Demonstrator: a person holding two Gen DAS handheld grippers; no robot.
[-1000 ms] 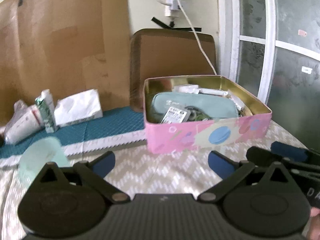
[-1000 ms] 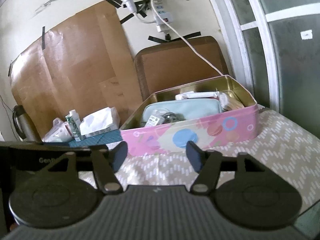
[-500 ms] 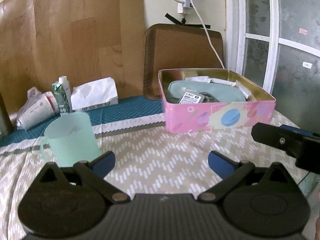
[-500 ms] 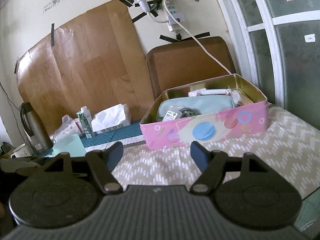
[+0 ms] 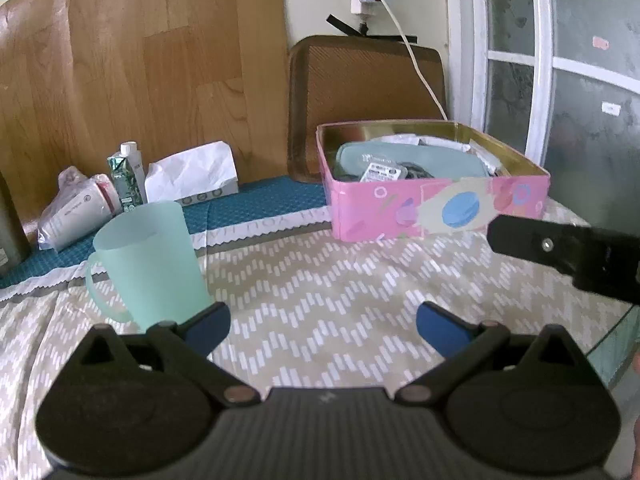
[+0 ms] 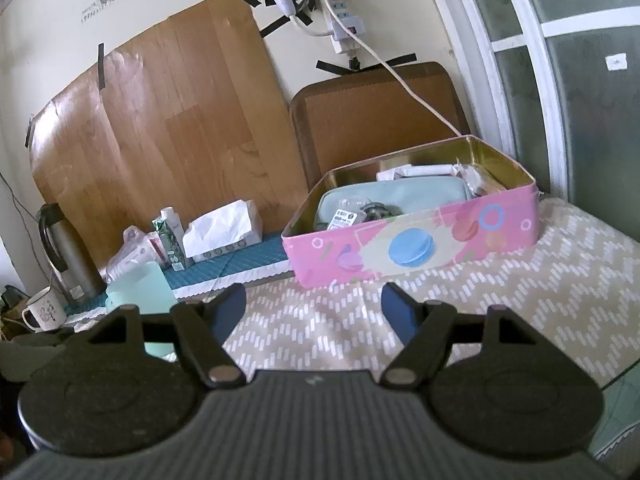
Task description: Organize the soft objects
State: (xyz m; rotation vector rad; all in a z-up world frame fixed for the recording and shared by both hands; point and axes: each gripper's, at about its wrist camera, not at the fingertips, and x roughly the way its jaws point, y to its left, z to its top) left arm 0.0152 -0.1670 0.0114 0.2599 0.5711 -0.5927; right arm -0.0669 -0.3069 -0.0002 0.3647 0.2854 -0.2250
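A pink tin box stands open at the back right of the table; it also shows in the right wrist view. Inside lie a pale teal soft pouch, a small labelled packet and other small items. My left gripper is open and empty, low over the patterned cloth, well short of the box. My right gripper is open and empty, also short of the box; one of its fingers shows in the left wrist view.
A mint plastic cup stands front left, close to my left finger. A tissue box, a green carton and a wrapped packet line the back. A steel flask and a white mug stand far left. The table edge runs at right.
Both grippers have pulled back and up from the pink box, which now looks smaller and farther. The mint cup has come fully into view. Both jaws stay open.
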